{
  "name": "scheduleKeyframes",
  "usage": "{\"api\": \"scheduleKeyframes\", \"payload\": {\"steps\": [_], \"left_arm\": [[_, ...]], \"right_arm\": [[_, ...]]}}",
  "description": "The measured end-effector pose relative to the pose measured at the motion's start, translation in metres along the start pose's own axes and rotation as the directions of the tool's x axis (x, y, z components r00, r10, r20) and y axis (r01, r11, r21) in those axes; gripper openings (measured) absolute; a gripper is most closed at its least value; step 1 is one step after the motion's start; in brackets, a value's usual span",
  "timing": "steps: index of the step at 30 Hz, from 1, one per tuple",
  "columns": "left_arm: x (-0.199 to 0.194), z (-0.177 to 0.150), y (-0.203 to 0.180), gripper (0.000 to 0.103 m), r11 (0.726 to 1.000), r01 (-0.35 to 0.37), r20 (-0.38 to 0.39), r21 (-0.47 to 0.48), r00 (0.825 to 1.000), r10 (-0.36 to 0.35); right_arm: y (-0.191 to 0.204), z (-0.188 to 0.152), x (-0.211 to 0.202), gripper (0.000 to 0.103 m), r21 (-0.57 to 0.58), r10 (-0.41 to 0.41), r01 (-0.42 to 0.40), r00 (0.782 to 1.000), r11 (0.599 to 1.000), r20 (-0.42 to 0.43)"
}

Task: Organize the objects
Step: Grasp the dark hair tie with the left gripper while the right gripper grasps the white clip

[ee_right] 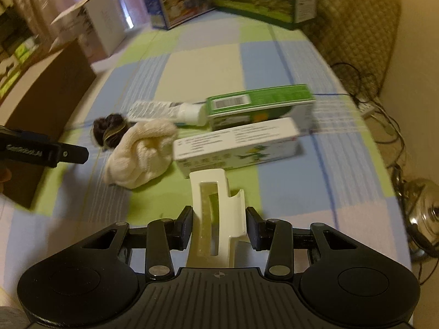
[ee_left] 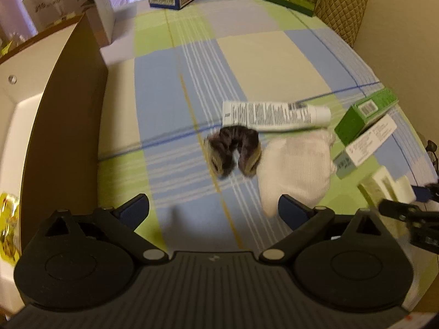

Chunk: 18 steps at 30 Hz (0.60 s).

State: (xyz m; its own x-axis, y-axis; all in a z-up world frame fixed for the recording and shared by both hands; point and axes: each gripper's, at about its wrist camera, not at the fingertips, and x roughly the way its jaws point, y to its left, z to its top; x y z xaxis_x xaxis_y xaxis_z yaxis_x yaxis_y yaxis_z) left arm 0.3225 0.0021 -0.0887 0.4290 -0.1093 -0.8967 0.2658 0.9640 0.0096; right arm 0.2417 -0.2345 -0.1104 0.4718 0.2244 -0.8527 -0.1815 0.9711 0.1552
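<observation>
A: Left wrist view first. What's the left gripper [ee_left: 214, 211] doing?

B: Jaws spread wide, nothing between them. Dark hair scrunchie [ee_left: 233, 153] lies just ahead, slightly right of centre; white sock [ee_left: 295, 170] touches its right side. Toothpaste tube [ee_left: 277, 116] lies crosswise behind both.

A: Right wrist view?

B: Right gripper [ee_right: 219, 227] has narrow jaws with a white hair claw clip [ee_right: 216, 216] between them, long axis running straight out along the fingers. Left pad touches it; right pad looks at the clip's edge, contact can't be confirmed. White box [ee_right: 236, 144] and green box [ee_right: 260, 104] lie crosswise ahead.

A: Nearer hand for the scrunchie?

B: Left, I'd judge; it's forward of those open jaws, and the brown bin [ee_left: 65, 126] sits to its left.
</observation>
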Motion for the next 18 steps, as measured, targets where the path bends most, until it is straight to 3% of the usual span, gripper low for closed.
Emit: {"api": "scheduleKeyframes", "payload": {"steps": [11,15,18], "left_arm": [[0.034,0.041,-0.005,0.084,0.999,0.045,0.033,0.031,0.998,-0.046],[0.050,0.048,-0.002,0.067,0.999,0.045,0.000,0.024,0.999,-0.045],[0.057,0.047,-0.002,0.061,0.998,0.052,-0.014,0.024,0.999,-0.052]], "right_arm": [[-0.046,0.002,-0.028,0.038,0.168,-0.063,0.055,0.997,0.984,0.042],[-0.056,0.001,-0.034,0.038,0.199,-0.083,0.072,0.996,0.977,0.046],[-0.061,0.000,-0.036,0.038,0.215,-0.090,0.078,0.995,0.973,0.048]]}}
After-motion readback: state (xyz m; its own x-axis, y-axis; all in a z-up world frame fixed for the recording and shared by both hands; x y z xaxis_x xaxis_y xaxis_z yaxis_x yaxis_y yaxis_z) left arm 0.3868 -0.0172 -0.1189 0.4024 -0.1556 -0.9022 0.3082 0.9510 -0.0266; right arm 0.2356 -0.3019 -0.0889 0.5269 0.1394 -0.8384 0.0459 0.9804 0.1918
